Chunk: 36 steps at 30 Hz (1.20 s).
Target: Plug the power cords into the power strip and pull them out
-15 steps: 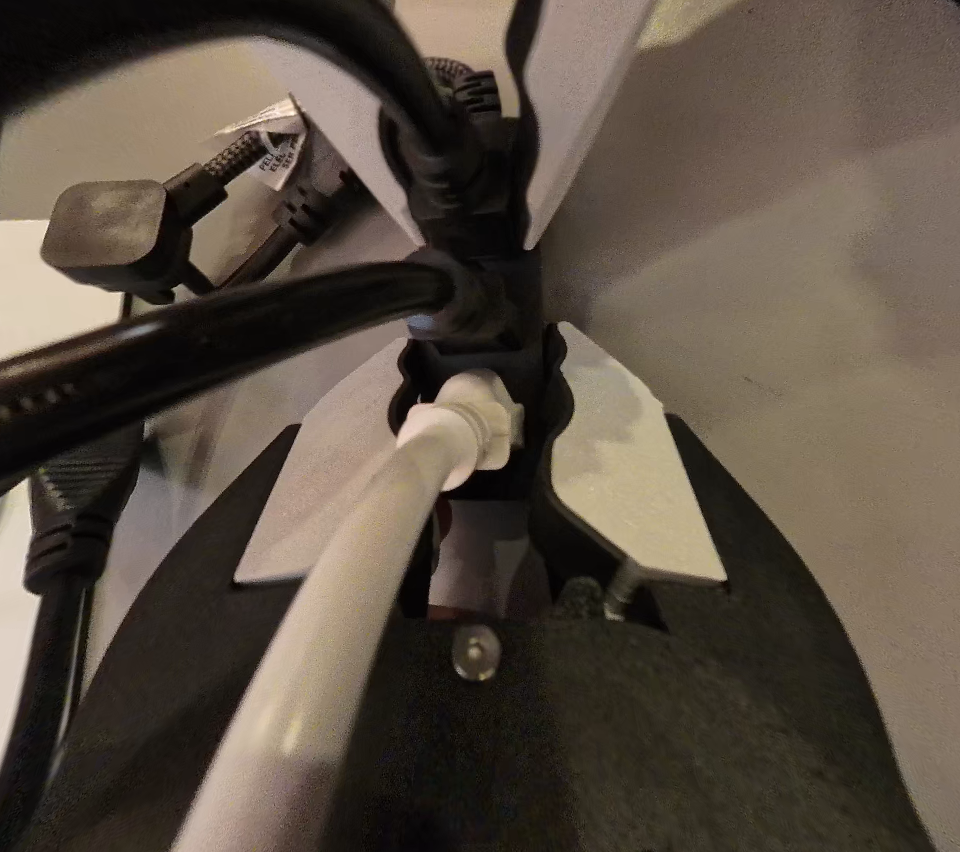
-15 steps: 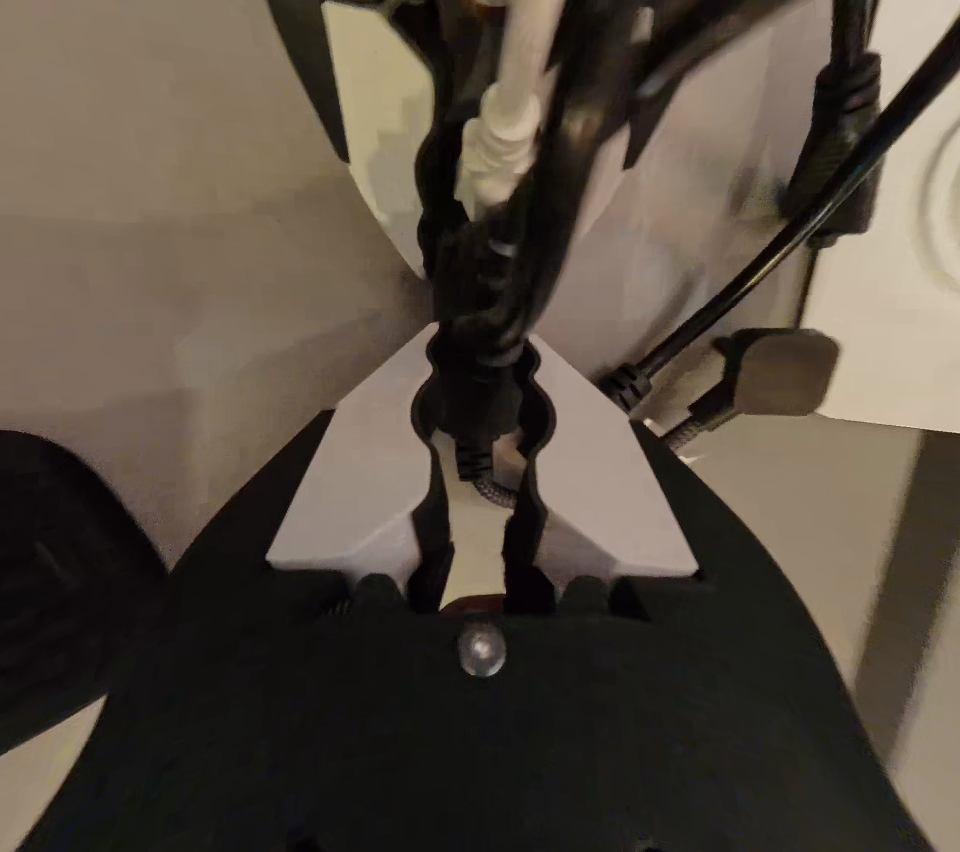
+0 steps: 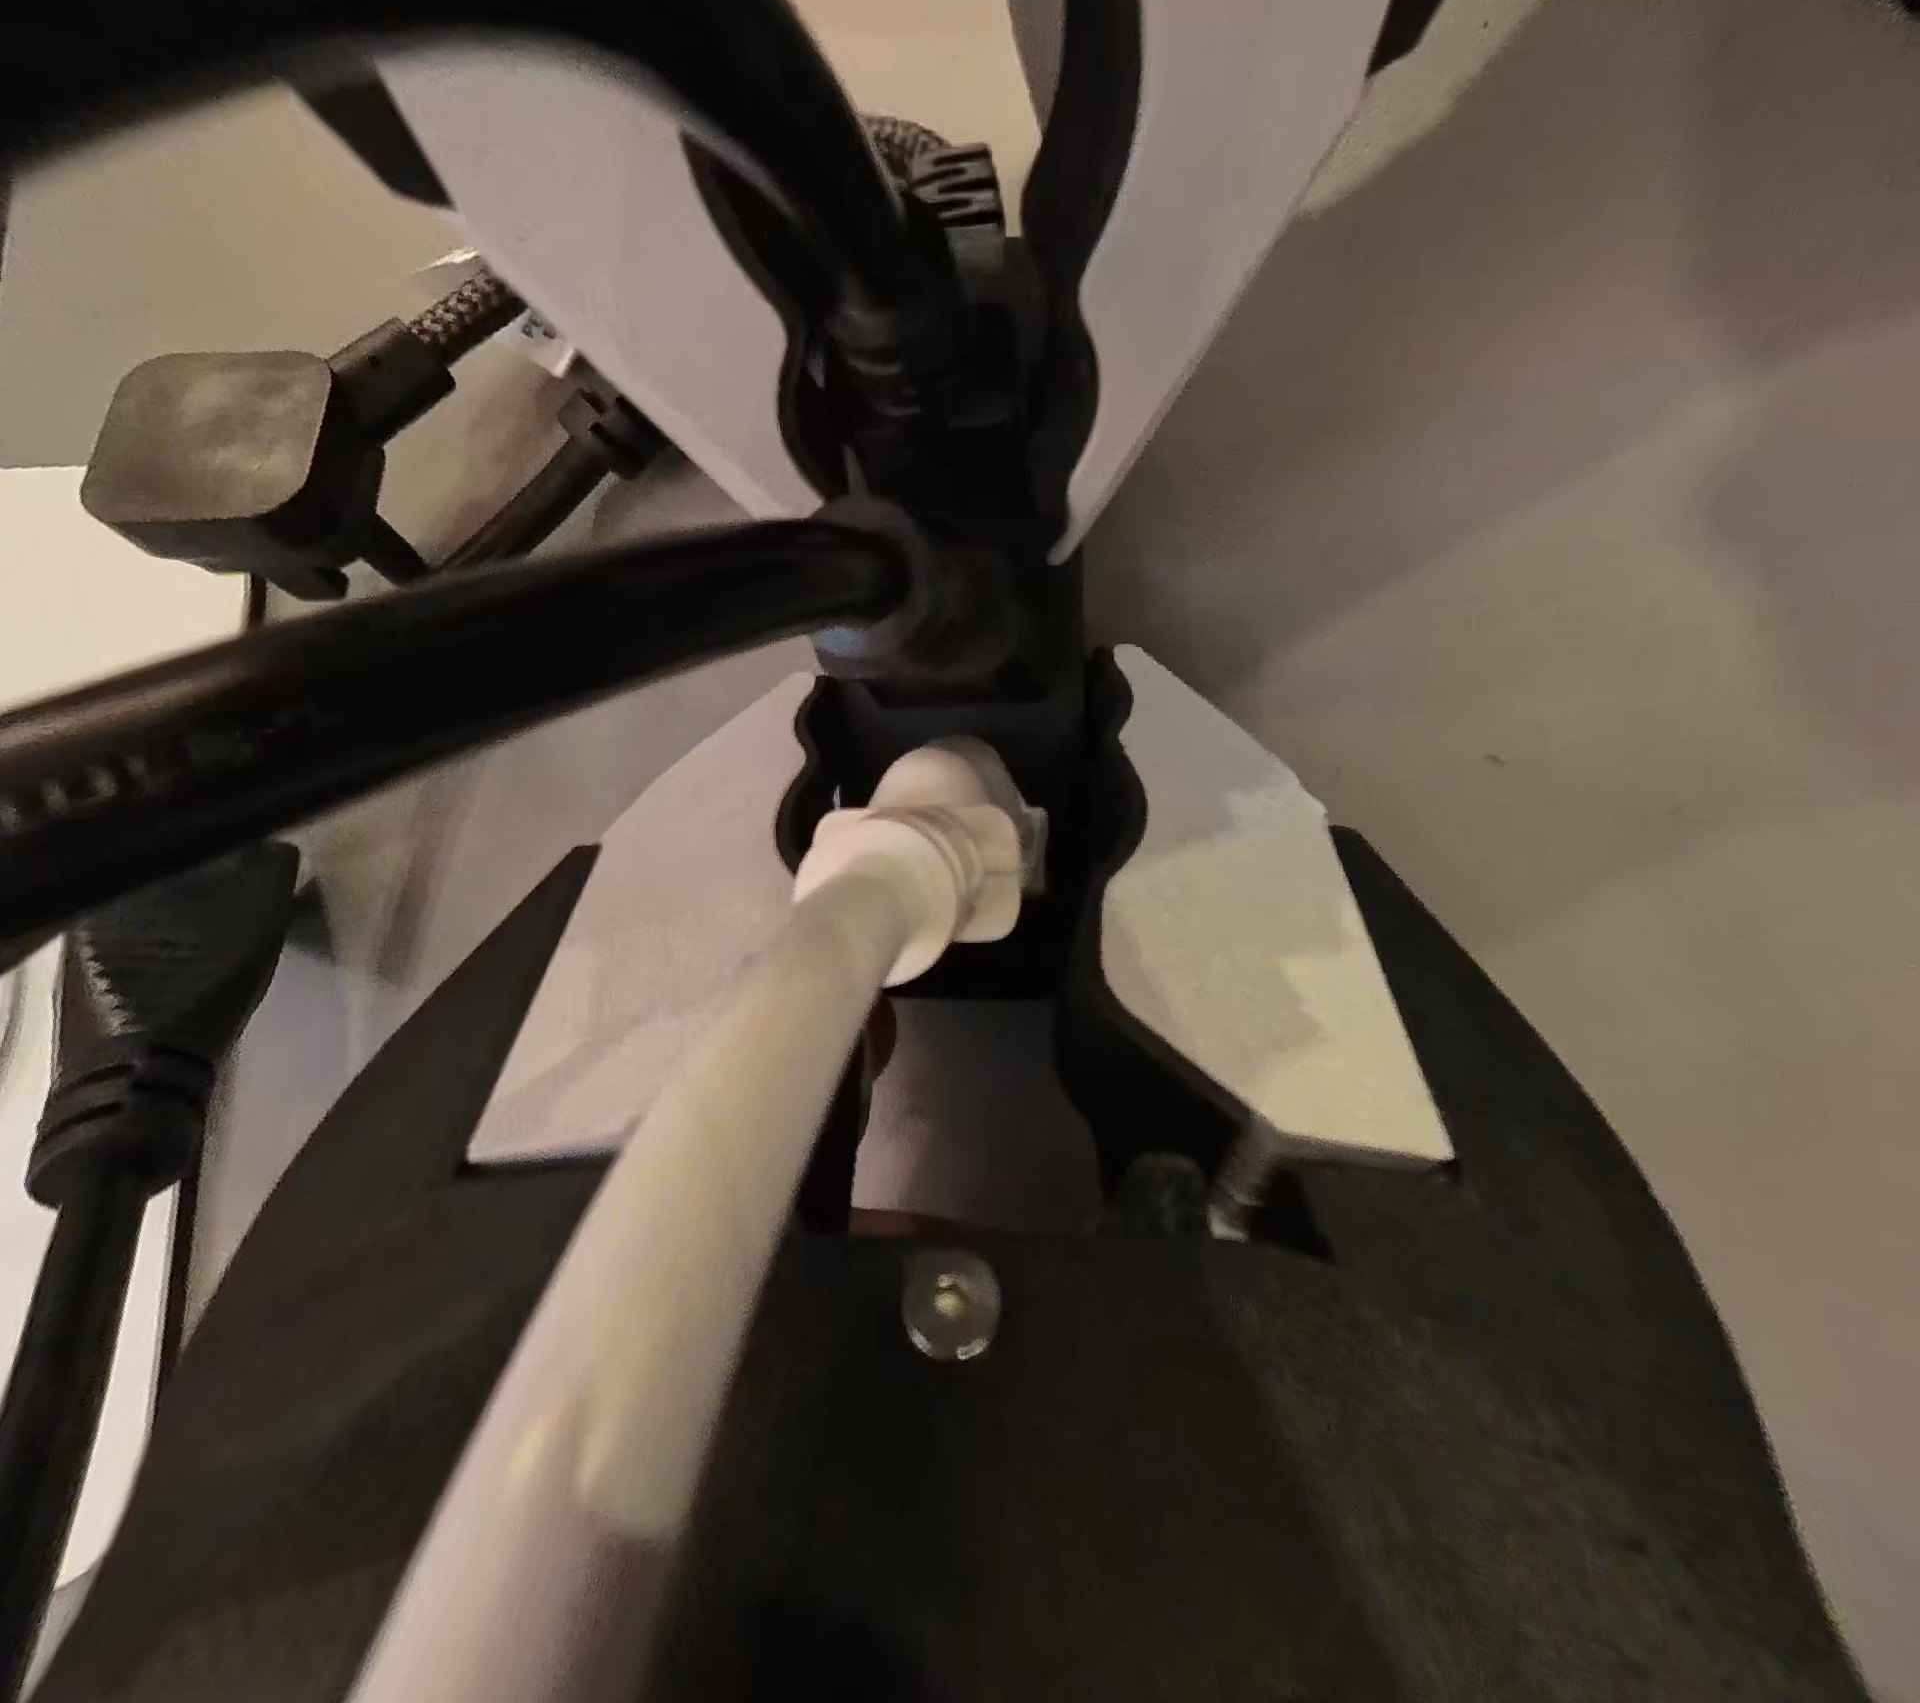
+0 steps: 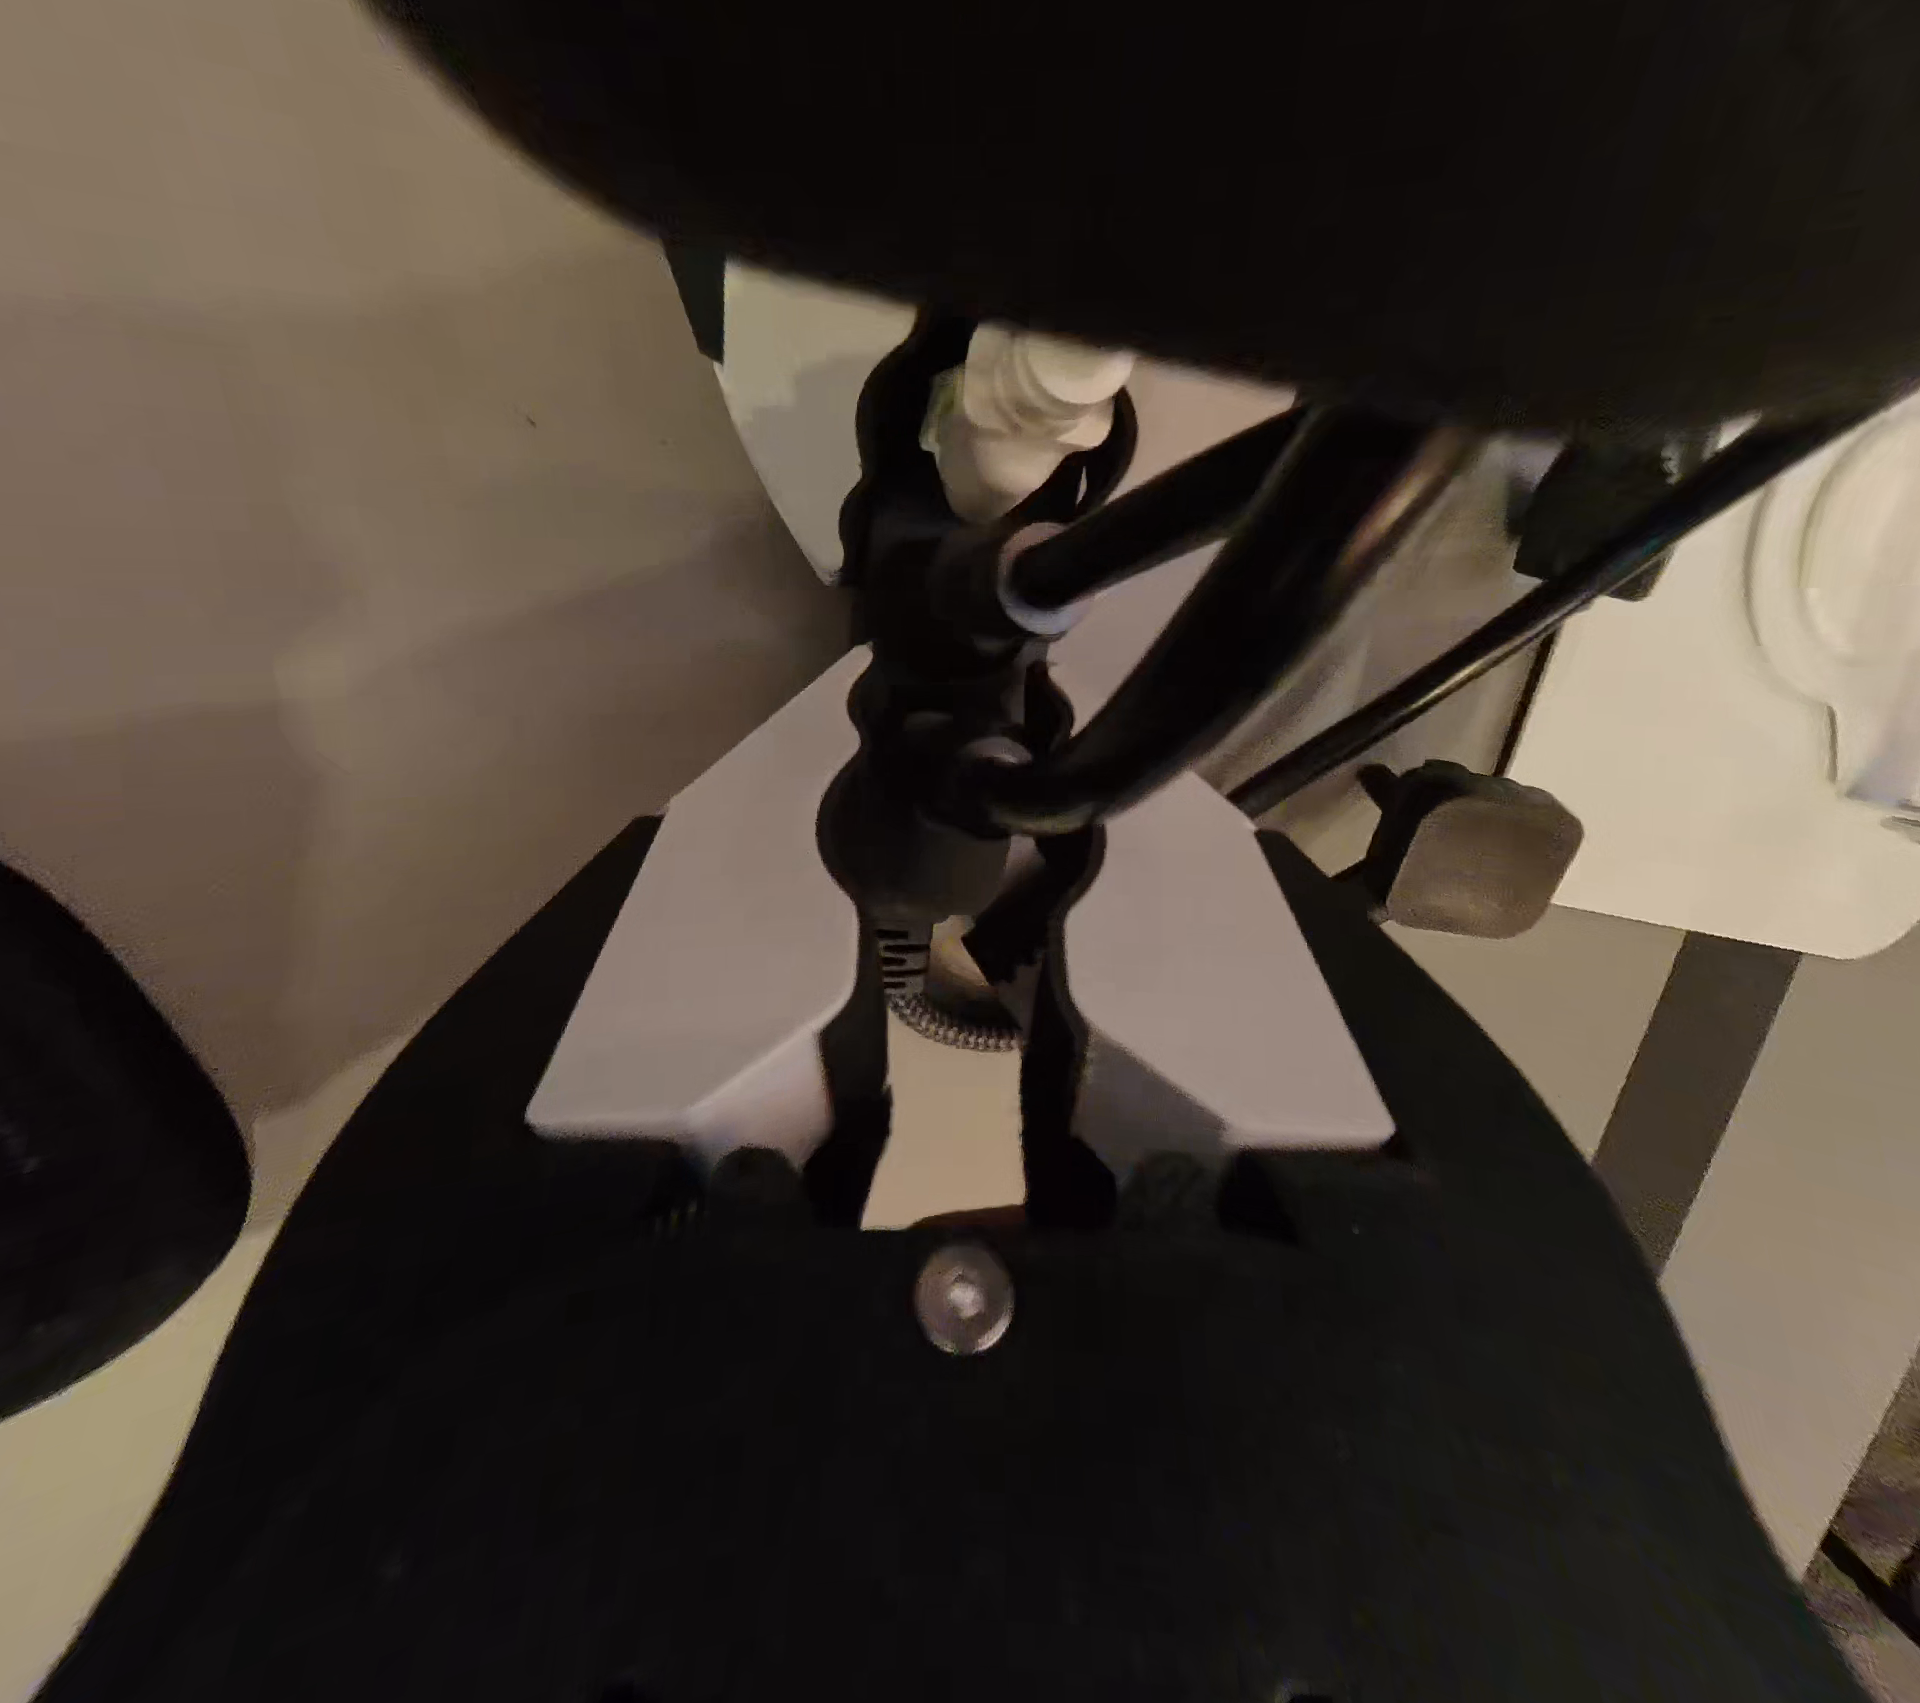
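Jaws of the left gripper (image 3: pixel 961 780) are closed on a white cord (image 3: pixel 727 1186); those of the right gripper (image 4: pixel 961 832) are clamped on a black plug (image 4: pixel 914 853); both are held tip to tip, with black cords (image 3: pixel 416 677) bunched between; a second plug (image 4: pixel 1475 853) hangs beside a white strip (image 4: pixel 1714 770).

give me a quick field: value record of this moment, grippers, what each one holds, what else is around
left gripper: shut on the white cord end
right gripper: shut on a black braided cord end
gripper layout: tip to tip, facing each other, black cords bunched between them
thick black cord: runs in from the left to the gripper tips
loose black plug: lies to the right on the white surface, ungripped
power strip: not clearly identifiable in either view
surroundings: pale surface, dim light
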{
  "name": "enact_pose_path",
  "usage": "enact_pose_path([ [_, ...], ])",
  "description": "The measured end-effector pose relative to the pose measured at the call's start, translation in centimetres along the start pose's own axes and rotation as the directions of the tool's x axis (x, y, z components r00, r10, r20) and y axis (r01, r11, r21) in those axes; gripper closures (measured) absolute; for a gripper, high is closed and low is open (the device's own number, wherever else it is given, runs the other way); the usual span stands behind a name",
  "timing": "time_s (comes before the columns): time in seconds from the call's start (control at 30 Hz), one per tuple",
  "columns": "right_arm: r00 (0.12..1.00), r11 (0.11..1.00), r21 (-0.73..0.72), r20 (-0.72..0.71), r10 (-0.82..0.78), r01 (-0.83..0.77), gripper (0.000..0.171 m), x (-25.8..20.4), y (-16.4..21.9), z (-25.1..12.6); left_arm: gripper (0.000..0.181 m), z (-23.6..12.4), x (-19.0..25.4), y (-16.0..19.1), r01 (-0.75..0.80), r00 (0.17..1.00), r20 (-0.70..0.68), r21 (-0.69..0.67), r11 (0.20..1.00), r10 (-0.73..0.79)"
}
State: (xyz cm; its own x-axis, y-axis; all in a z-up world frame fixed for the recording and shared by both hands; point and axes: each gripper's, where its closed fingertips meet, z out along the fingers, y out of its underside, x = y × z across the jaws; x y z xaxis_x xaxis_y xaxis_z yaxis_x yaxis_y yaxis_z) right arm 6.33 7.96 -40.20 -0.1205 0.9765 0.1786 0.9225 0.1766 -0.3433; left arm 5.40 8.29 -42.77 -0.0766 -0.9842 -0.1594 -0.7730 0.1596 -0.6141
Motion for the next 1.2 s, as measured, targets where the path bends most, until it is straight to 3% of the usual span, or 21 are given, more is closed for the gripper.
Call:
enact_pose_path([
  [0.17, 0.997, 0.999, -0.017, 0.068, 0.034, -0.033, 0.148, -0.3, 0.4, -0.2, 0.136, 0.1, 0.1, -0.1, 0.004, 1.0, -0.006, 0.008, 1.0, -0.004],
  [0.23, 0.996, 0.997, -0.059, 0.068, 0.055, -0.051, 0.131, -0.2, 1.2, -0.4, 0.136, 0.1, 0.1, -0.1, 0.003, 1.0, -0.007, 0.008, 1.0, -0.003],
  [0.3, 0.994, 0.996, -0.072, 0.095, 0.053, -0.047, 0.141, -0.8, 1.4, -0.2, 0.136, 0.1, 0.1, -0.1, 0.004, 1.0, -0.008, 0.003, 1.0, -0.004],
  [0.6, 0.985, 0.995, -0.068, 0.152, 0.083, -0.073, 0.148, -0.7, 0.6, -0.1, 0.135, 0.1, 0.2, -0.2, 0.001, 1.0, -0.014, 0.011, 1.0, -0.001],
  [0.8, 0.988, 0.993, -0.103, 0.131, 0.078, -0.064, 0.14, -0.4, 1.5, -0.4, 0.136, 0.1, 0.2, -0.3, -0.001, 1.0, -0.013, 0.015, 1.0, 0.002],
  [0.87, 0.985, 0.992, -0.095, 0.141, 0.1, -0.088, 0.148, -0.7, 1.5, -0.4, 0.136, 0.1, 0.2, -0.3, -0.002, 1.0, -0.013, 0.013, 1.0, 0.002],
  [1.03, 0.983, 0.991, -0.073, 0.142, 0.12, -0.111, 0.148, -0.7, 1.4, -0.3, 0.136, 0.1, 0.2, -0.3, -0.004, 1.0, -0.014, 0.016, 1.0, 0.004],
  [1.2, 0.995, 0.994, -0.103, 0.102, -0.012, 0.022, 0.15, -0.8, 1.4, -0.4, 0.137, 0.1, 0.2, -0.3, -0.01, 1.0, -0.011, 0.014, 1.0, 0.01],
])
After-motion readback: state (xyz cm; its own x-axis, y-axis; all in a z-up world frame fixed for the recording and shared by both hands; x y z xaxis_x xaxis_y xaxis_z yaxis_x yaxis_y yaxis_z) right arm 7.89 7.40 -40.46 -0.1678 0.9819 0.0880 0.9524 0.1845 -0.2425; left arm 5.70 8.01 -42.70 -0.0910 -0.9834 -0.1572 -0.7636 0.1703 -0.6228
